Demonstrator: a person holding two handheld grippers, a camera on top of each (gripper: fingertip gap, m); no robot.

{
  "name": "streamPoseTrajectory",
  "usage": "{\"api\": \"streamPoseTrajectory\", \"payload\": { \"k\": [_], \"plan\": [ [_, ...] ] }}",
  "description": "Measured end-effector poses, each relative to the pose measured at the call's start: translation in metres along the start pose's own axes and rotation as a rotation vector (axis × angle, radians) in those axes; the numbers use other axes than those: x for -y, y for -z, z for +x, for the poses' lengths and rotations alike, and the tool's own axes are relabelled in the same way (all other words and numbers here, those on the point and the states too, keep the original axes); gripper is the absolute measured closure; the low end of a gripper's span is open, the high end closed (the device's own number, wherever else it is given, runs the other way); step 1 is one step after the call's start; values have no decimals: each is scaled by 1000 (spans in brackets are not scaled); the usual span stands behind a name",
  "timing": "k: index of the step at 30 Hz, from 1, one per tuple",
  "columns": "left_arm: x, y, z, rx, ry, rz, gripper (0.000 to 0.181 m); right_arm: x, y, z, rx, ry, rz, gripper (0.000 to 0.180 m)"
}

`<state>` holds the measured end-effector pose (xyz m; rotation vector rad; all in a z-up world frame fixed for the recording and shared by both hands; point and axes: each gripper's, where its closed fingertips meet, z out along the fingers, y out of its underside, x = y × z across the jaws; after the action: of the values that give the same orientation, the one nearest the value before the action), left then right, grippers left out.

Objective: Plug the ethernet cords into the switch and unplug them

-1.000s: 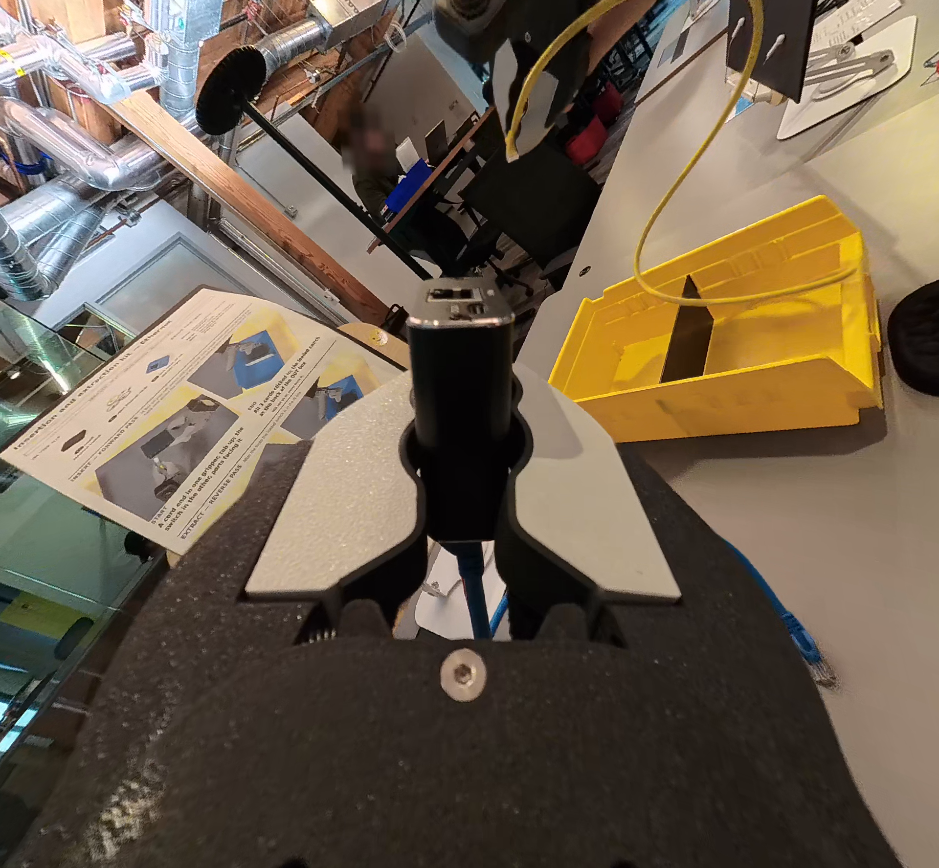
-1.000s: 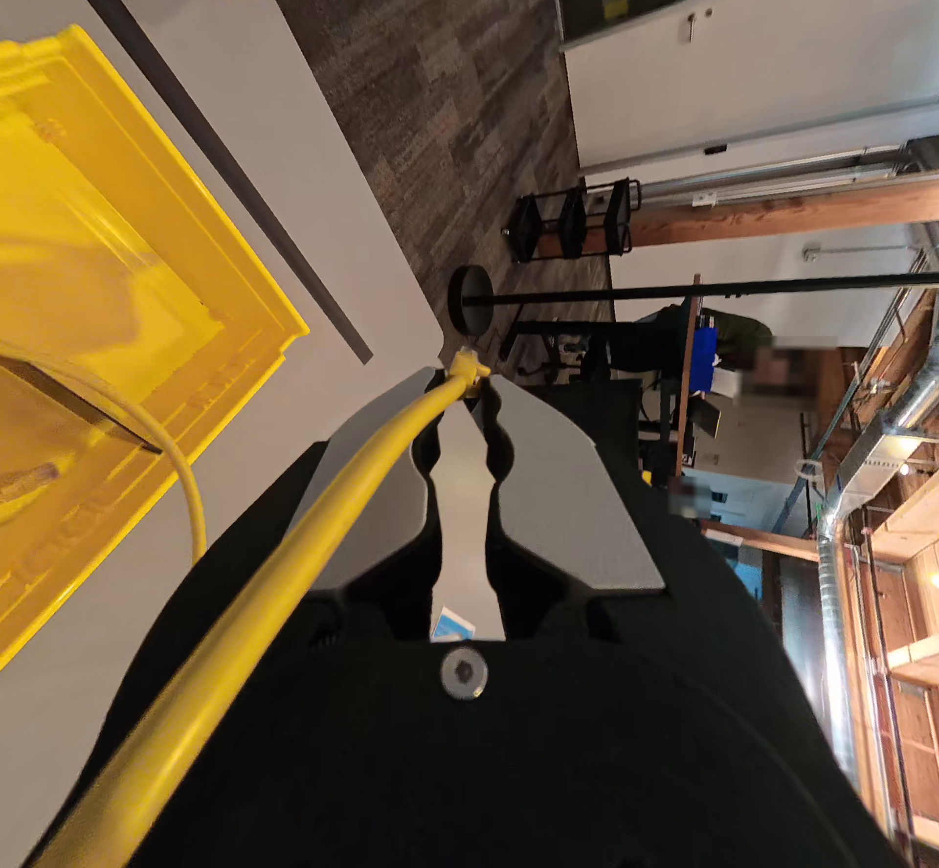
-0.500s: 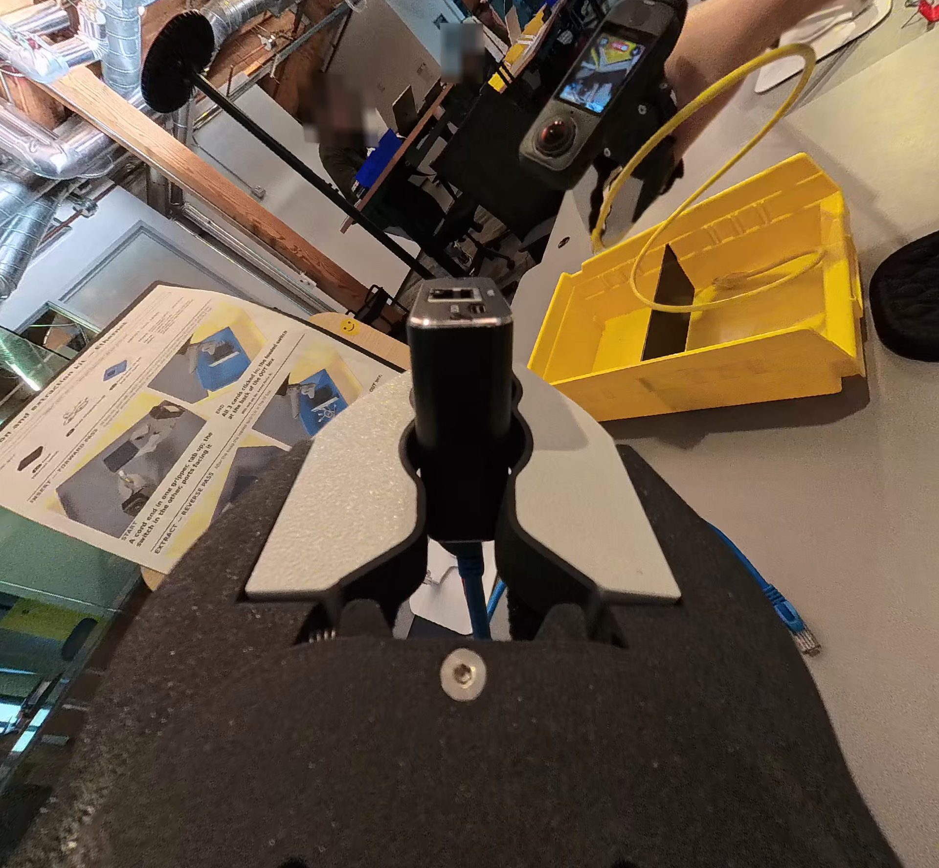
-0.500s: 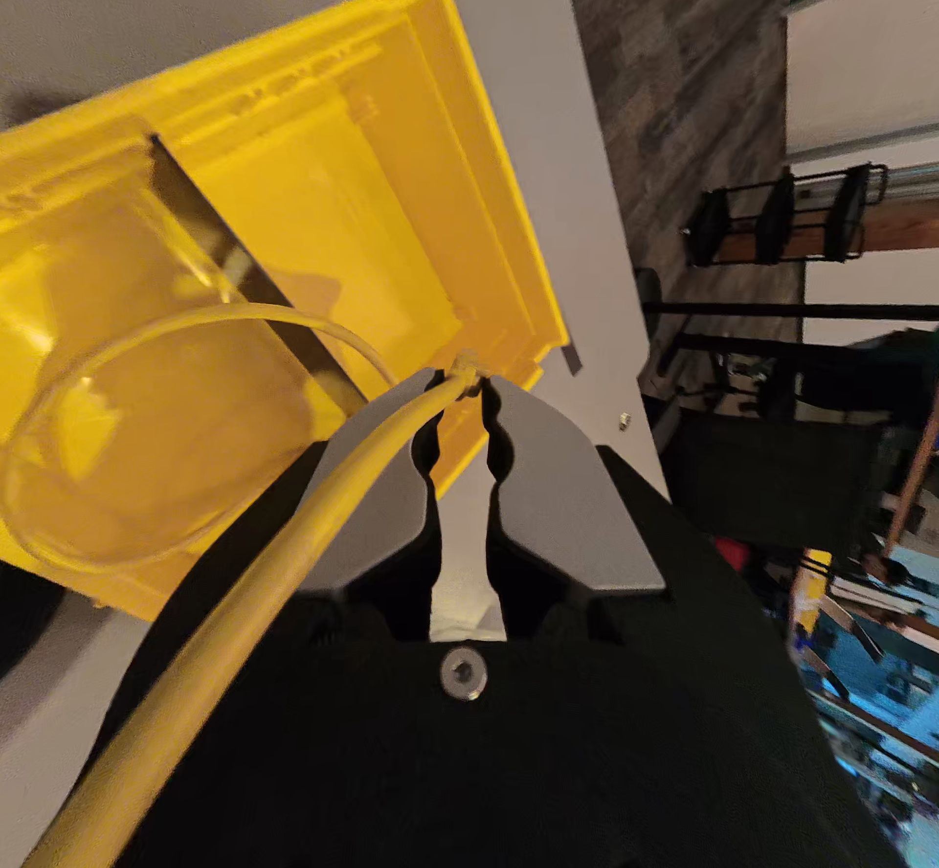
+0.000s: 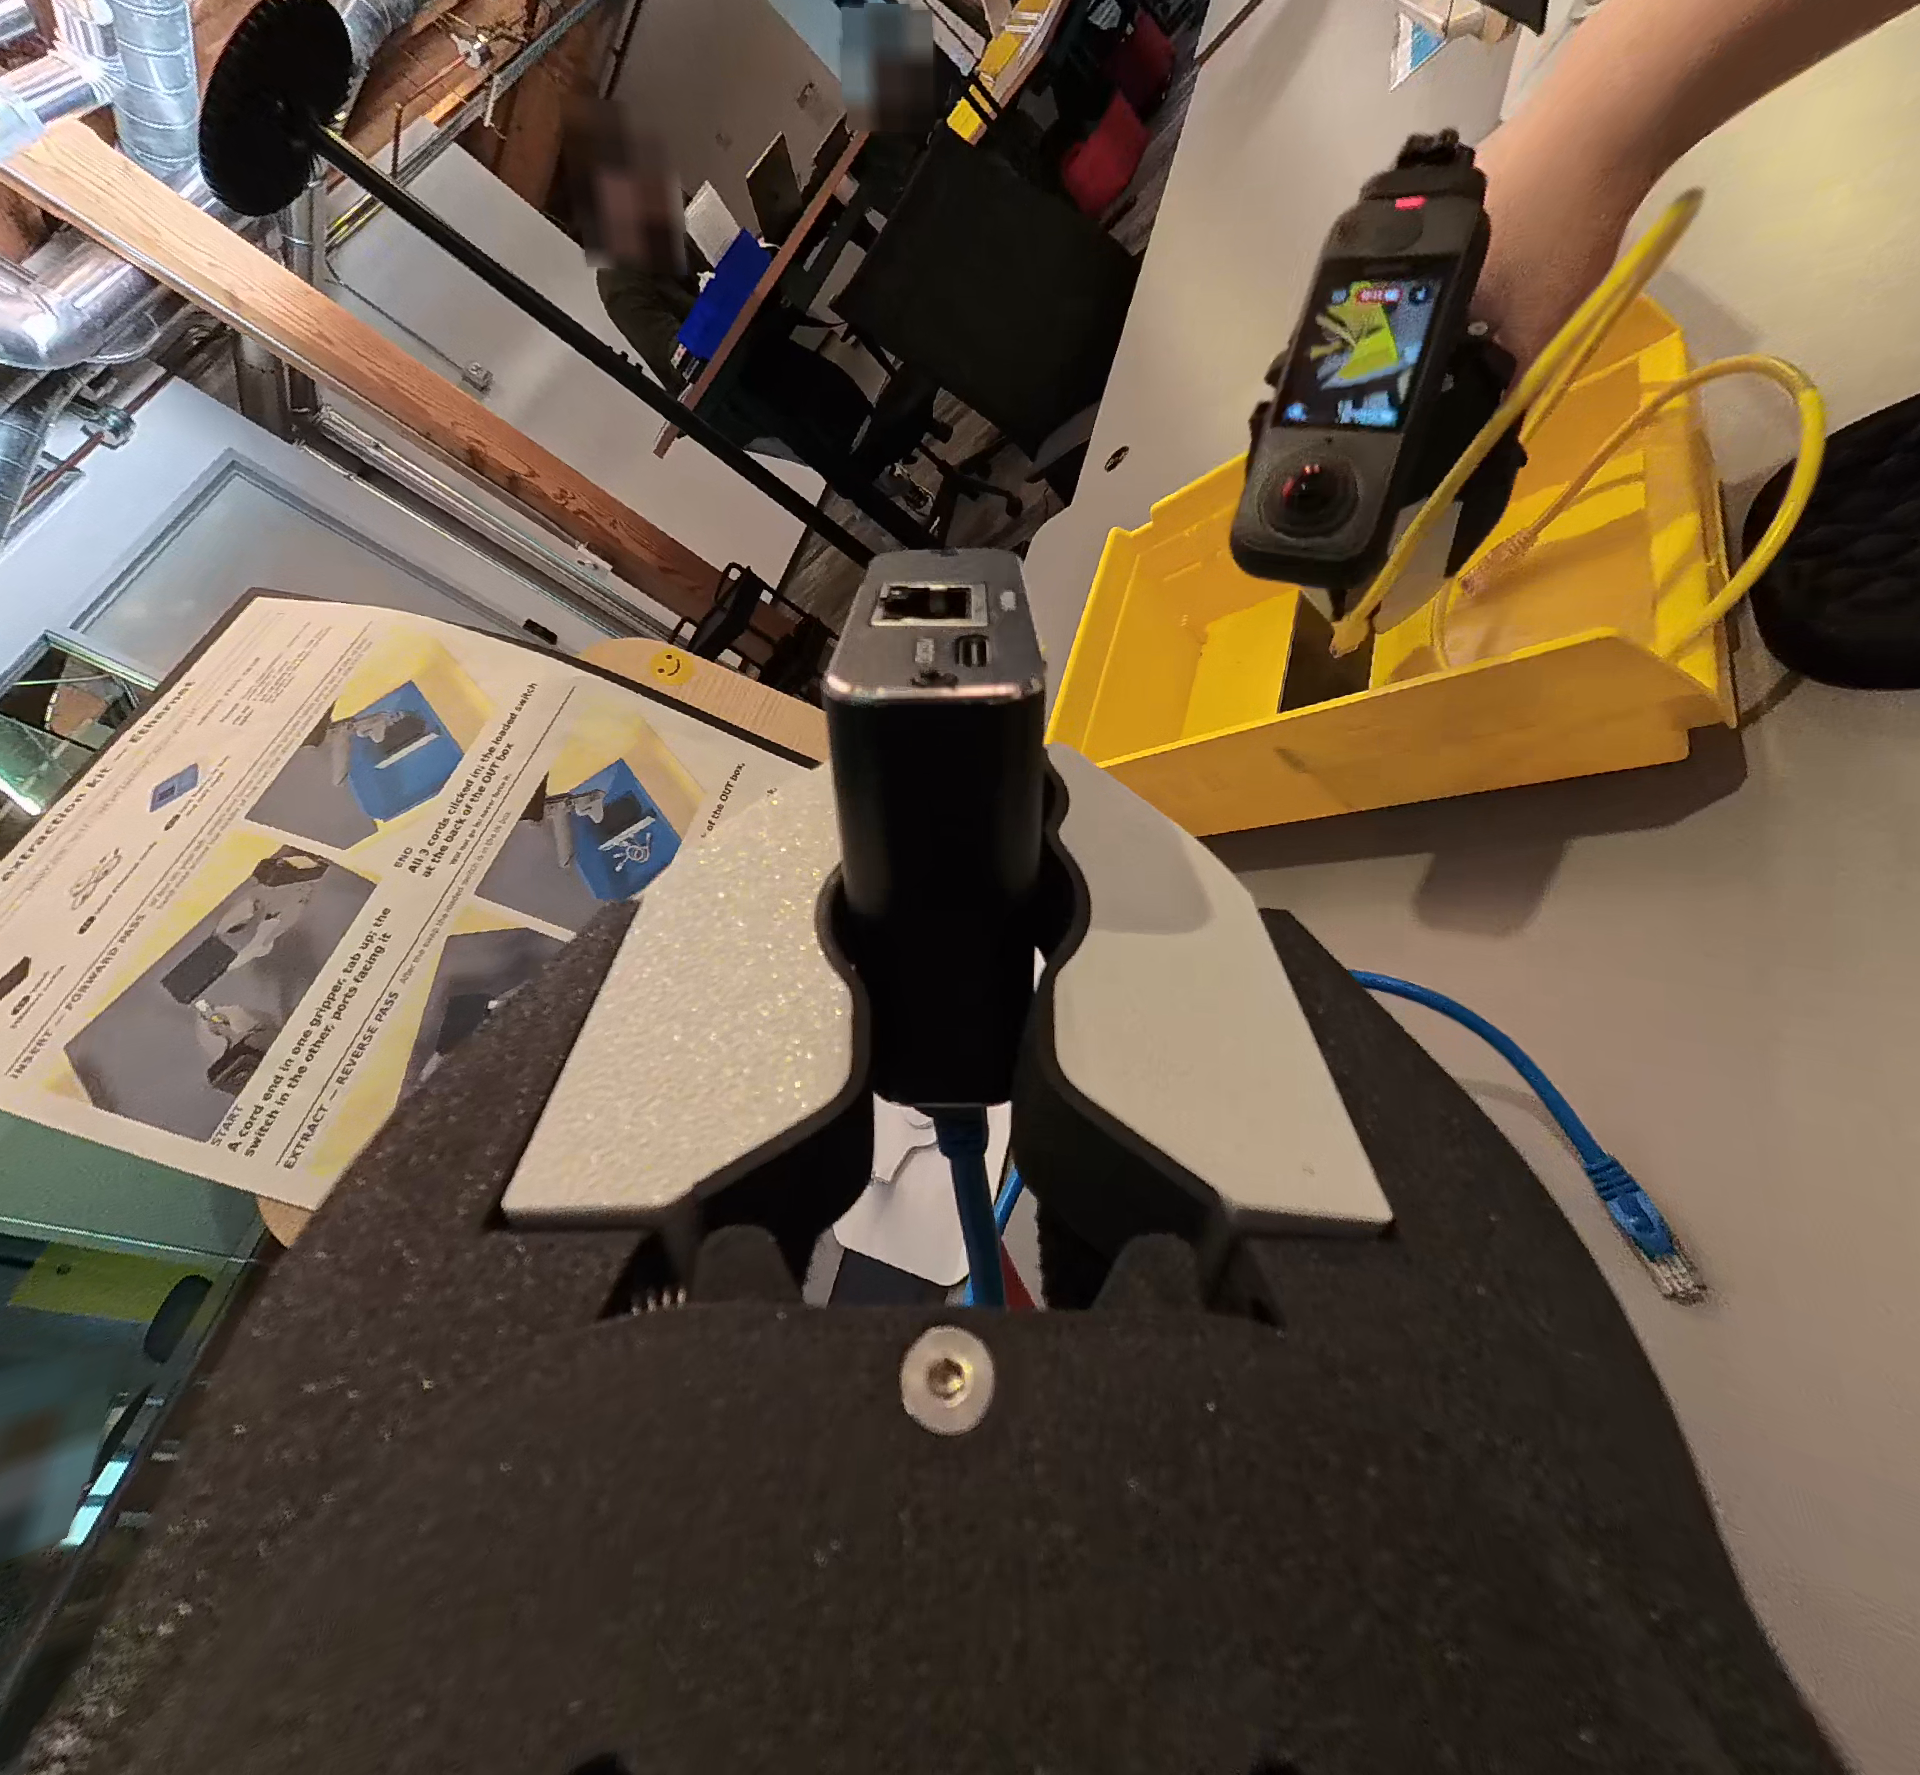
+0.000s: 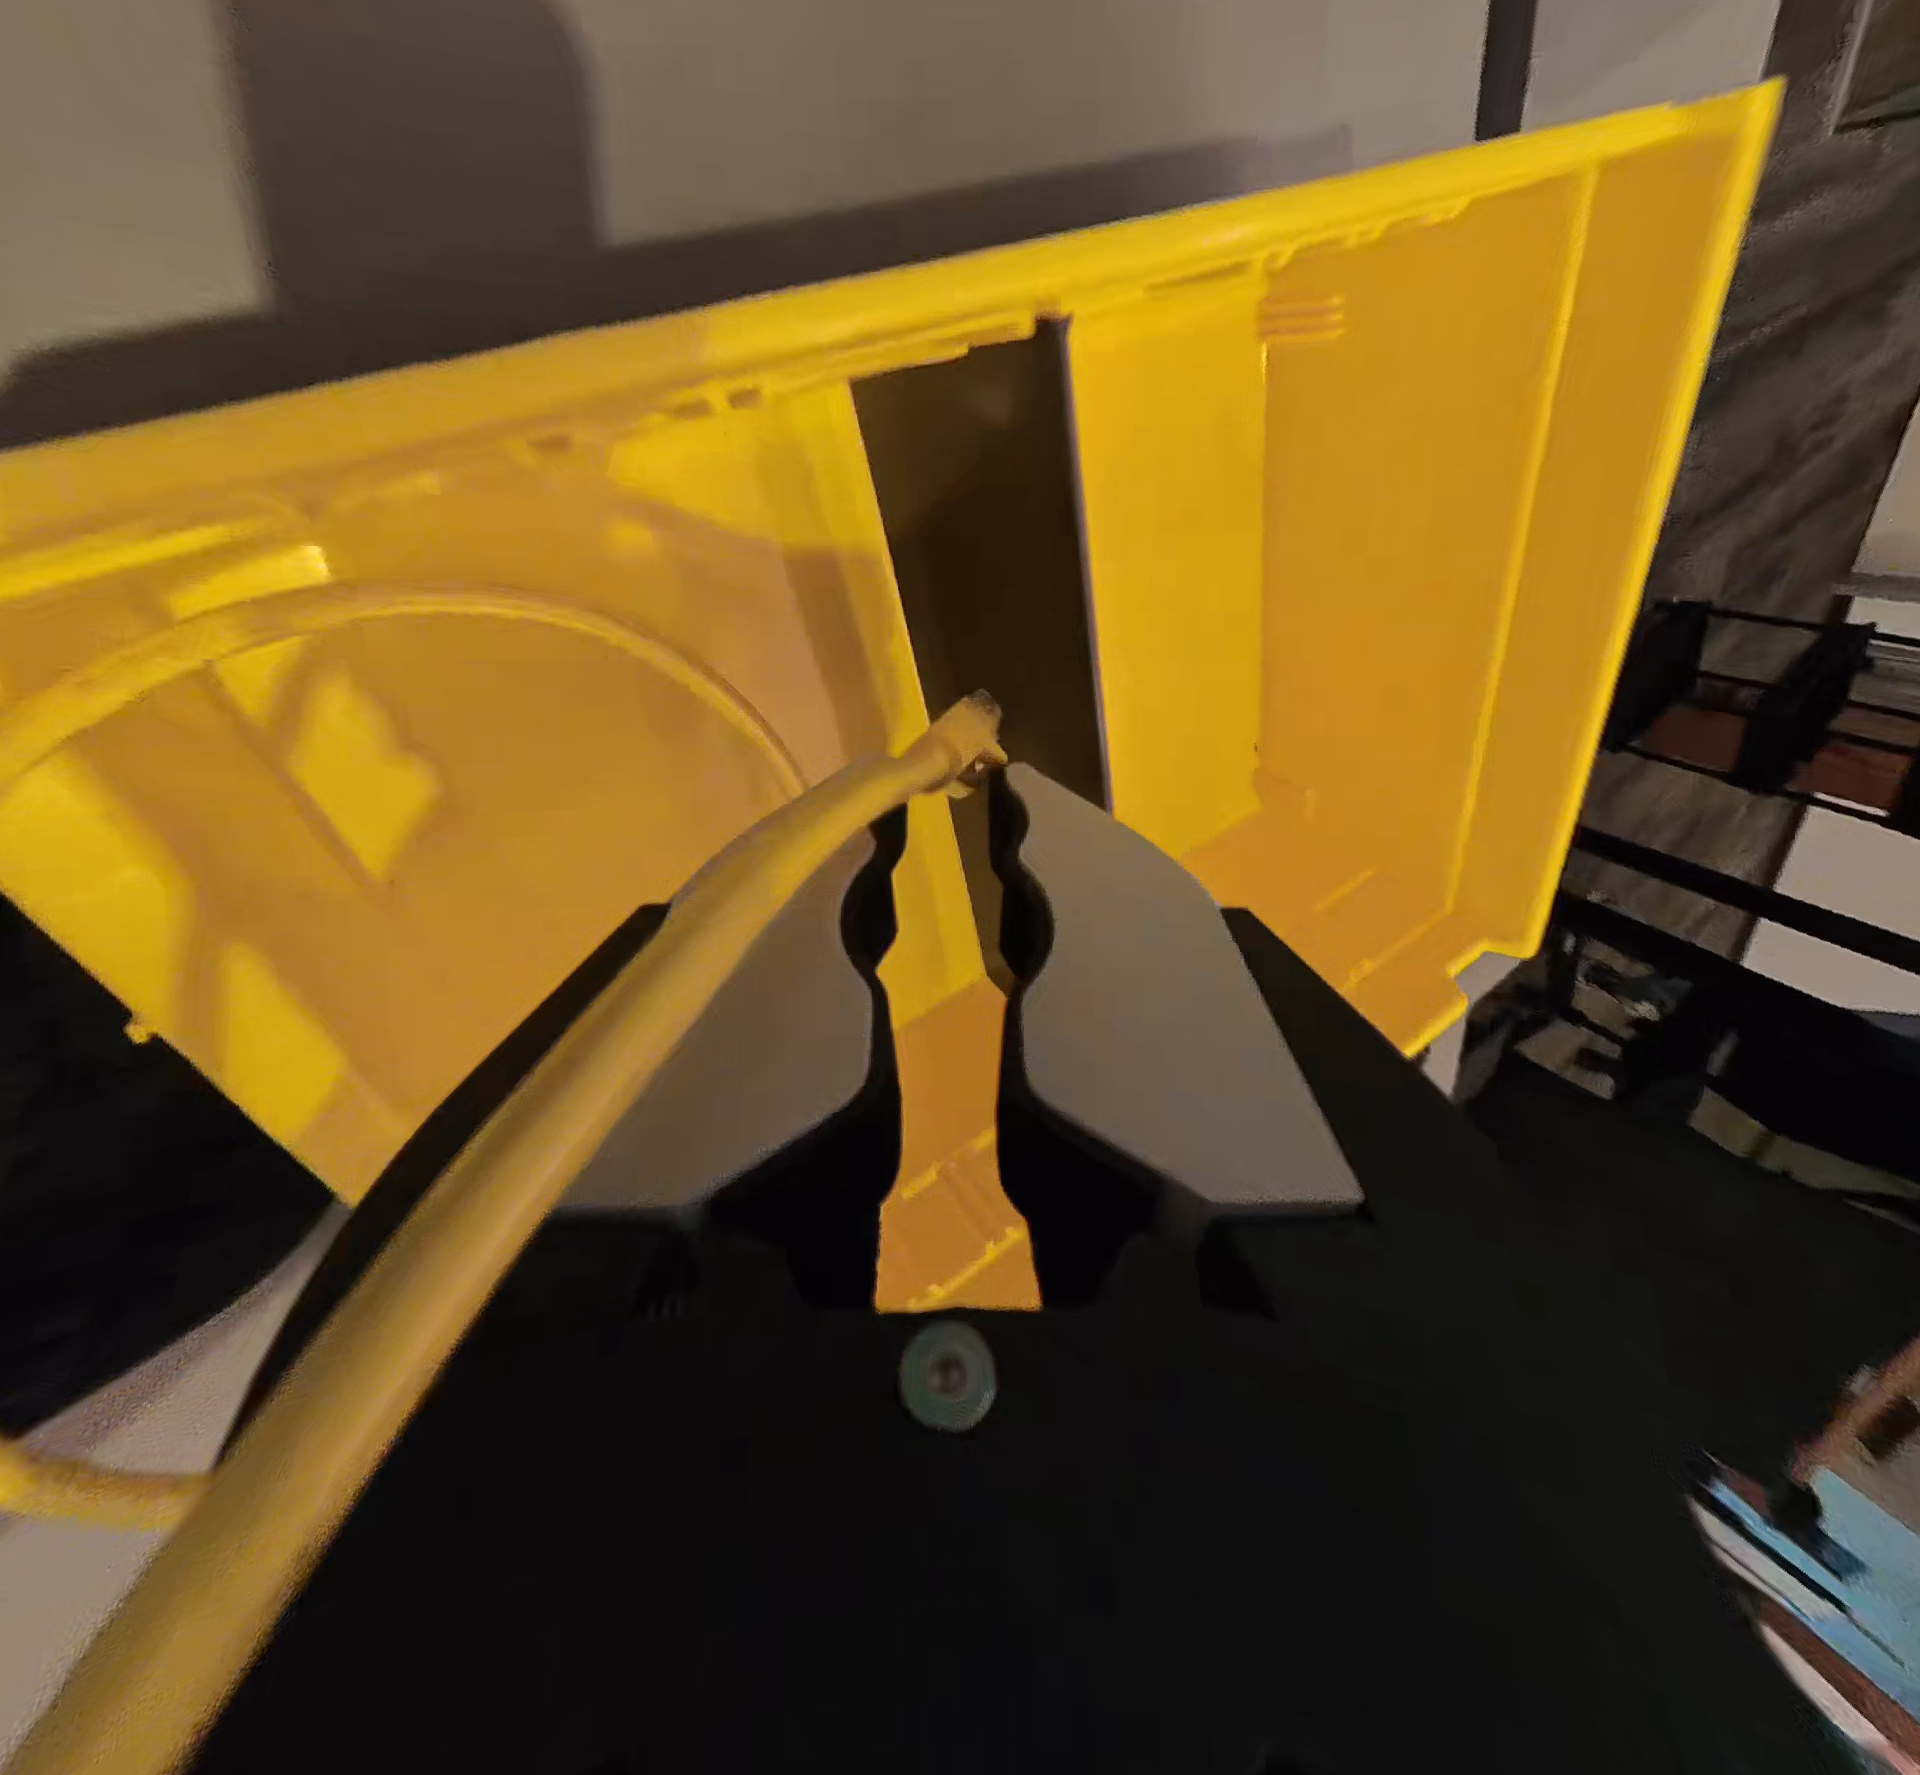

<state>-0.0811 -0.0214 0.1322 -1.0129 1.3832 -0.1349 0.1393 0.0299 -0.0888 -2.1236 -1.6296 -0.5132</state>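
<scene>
The left gripper (image 5: 951, 852) is clamped around the black ethernet switch (image 5: 940, 821), which stands upright between the two fingers with its port end facing away from the camera; a blue ethernet cord (image 5: 977, 1195) runs out of the switch's near end, and its loose plug (image 5: 1652, 1242) lies on the grey table (image 5: 1621, 977), nearer the camera than the yellow bin (image 5: 1382, 717). The right gripper (image 6: 961, 775) is nearly closed at the tips — it pinches the plug end of the yellow ethernet cord (image 6: 582, 1050), whose length trails back over the left finger. This gripper hangs over the yellow bin, its tips above the black divider (image 6: 977, 520) — the cord's other end loops into the bin's compartment left of the divider. An instruction sheet (image 5: 312, 852) lies left of the switch.
</scene>
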Motion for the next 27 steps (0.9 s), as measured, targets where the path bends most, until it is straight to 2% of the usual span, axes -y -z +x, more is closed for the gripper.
{"api": "streamPoseTrajectory", "payload": {
  "k": [5, 9, 12, 15, 17, 19, 22, 23, 24, 27],
  "plan": [
    [0, -1, 2, -6, -6, -6, 154, -13, -12, -6, 45, 9, -126, 158],
    [-1, 0, 2, -6, -10, -16, 154, -14, 6, 7, 10, 8, -105, 157],
    [-2, 3, 1, -4, -6, -15, 154, -4, 41, 5, 26, -80, 57, 154],
    [-3, 6, -2, -2, 3, -8, 154, 10, 86, -44, 169, -97, 311, 147],
    [-2, 6, -3, -3, 10, -2, 154, 7, 105, -77, 162, -23, 404, 147],
    [-3, 5, -3, -5, 9, -5, 154, -4, 102, -103, 132, 42, 394, 148],
    [-4, 1, 1, -16, -2, -24, 154, -22, 81, -116, 113, 27, 298, 147],
    [-5, 0, 3, -19, -8, -32, 154, -26, 75, -114, 103, 6, 273, 153],
    [-5, -1, 4, -22, -14, -39, 154, -30, 71, -114, 111, -2, 255, 171],
    [-6, -1, 5, -19, -20, -47, 154, -31, 69, -112, 143, -7, 249, 173]
  ]
}}
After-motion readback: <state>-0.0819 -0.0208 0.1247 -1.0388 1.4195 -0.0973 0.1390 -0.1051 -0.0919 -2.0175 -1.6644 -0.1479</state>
